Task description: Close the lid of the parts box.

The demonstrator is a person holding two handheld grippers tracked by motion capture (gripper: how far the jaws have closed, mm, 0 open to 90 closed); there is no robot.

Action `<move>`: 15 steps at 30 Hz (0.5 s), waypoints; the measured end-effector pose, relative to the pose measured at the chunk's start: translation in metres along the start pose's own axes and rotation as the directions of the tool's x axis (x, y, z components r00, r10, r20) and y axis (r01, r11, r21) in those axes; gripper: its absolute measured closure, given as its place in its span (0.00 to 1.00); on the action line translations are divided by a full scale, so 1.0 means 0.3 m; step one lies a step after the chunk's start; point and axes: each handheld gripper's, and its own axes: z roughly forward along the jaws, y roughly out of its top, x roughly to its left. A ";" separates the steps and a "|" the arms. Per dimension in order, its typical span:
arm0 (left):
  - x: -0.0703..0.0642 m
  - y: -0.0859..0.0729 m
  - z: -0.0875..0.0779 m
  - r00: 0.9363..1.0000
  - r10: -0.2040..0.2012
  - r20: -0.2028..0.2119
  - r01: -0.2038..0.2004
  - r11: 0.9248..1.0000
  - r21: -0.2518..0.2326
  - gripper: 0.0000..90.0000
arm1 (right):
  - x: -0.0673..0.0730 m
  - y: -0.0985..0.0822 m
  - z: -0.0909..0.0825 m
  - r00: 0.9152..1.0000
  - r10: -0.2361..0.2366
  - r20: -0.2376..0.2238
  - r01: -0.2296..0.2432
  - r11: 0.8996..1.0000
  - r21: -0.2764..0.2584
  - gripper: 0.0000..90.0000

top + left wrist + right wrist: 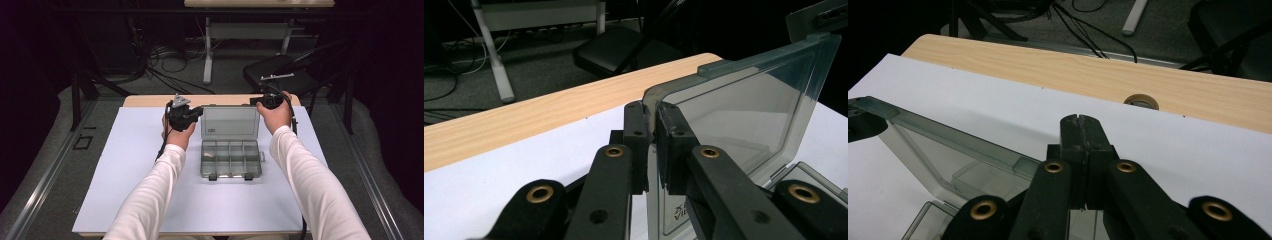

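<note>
Smoky clear plastic organiser box (pixel 231 160) sits near the middle of the white sheet (pixel 125 170) covering the wooden table (pixel 150 100), toward the far edge, with its lid (pixel 230 121) standing upright and open. Left gripper (pixel 652 131) pinches the lid's upper left corner, pads pressed on either side of the plastic edge. Right gripper (pixel 1081 131) has its jaws pressed together with nothing between them; it is just at the lid's upper right corner, and contact with the lid cannot be told.
</note>
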 end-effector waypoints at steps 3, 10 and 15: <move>-0.001 0.000 -0.001 1.000 0.002 0.001 -0.002 1.000 0.002 0.93 | 0.003 -0.001 0.001 1.000 -0.004 -0.002 0.004 1.000 0.002 1.00; -0.001 0.000 -0.002 1.000 0.001 0.002 -0.001 1.000 0.005 0.92 | 0.002 -0.007 0.001 1.000 0.004 -0.015 -0.004 1.000 -0.005 1.00; 0.000 -0.005 0.001 1.000 0.003 -0.003 -0.003 1.000 0.014 0.88 | -0.003 -0.008 -0.001 1.000 0.007 -0.025 -0.008 1.000 -0.003 1.00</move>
